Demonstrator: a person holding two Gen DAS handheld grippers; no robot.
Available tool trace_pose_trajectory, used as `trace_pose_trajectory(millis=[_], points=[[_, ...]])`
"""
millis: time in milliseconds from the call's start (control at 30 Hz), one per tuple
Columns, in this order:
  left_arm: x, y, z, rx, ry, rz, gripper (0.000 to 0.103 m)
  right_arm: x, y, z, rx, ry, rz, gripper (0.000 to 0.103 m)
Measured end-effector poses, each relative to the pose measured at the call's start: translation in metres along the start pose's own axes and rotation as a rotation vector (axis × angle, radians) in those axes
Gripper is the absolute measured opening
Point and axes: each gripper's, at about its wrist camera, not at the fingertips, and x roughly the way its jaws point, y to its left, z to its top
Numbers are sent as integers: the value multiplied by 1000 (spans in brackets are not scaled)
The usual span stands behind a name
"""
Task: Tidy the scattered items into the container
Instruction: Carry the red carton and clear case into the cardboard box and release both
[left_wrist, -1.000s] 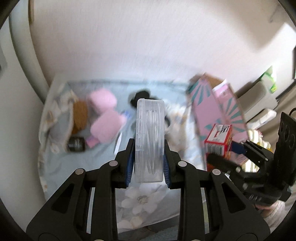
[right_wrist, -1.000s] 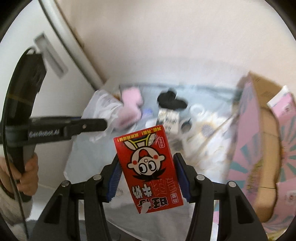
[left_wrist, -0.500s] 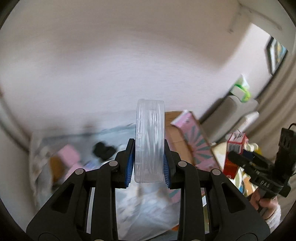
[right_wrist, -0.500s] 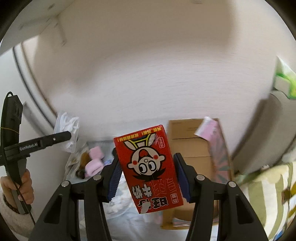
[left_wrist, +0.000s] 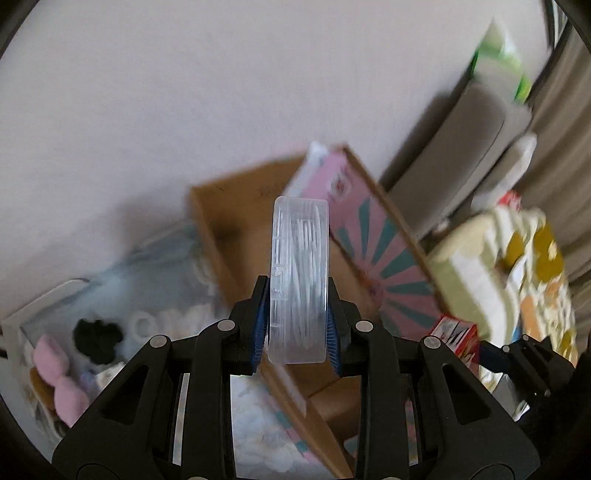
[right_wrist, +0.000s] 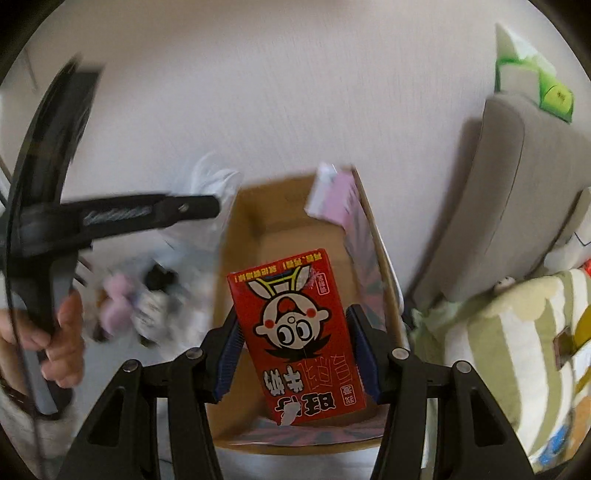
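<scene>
At the far left of the left wrist view, scattered things lie on a pale flowered cloth (left_wrist: 255, 439): a pink plush piece (left_wrist: 55, 373), a black bundle (left_wrist: 96, 336) just beside it, and a small white ring (left_wrist: 142, 325) near that. The surface under the cloth cannot be made out. To the right of them stands an open cardboard box (left_wrist: 221, 229) with a pink, teal-striped outside. In the middle, the left gripper (left_wrist: 297, 328) is closed on a clear plastic case (left_wrist: 299, 280), which stands on edge between the blue pads, in front of the box opening. Further right, the right gripper (left_wrist: 491, 354) shows at the lower edge with a red carton (left_wrist: 456, 334) at its tip, and a striped cushion (left_wrist: 476, 280) lies behind it.

In the right wrist view, a hand (right_wrist: 59, 339) at the far left grips the handle of the left gripper's tool, whose black finger reaches towards the box; that side is blurred. The scattered items appear below it as pink and dark smears. In the centre the cardboard box (right_wrist: 258, 218) stands open, its brown floor bare where visible. The right gripper (right_wrist: 297, 349) holds the red carton (right_wrist: 295, 332) by its two sides, half open around it, the printed cartoon face upside down, in front of the box opening. On the right are a grey sofa back (right_wrist: 498, 206) and the striped cushion (right_wrist: 517, 354).
</scene>
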Motion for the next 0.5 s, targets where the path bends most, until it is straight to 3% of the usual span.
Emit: trace_pose_trajectory(millis=[67,200,500], points=[[19,-7,4,36,35,46,24,13,-3,-12,-54,71,-59,51],[45,-7,9,69,92,90,24,33,-11,-23,-56,154,-24,51],[68,-2,11,75,145,129,24,46,-9,-19,-120,178,9,51]])
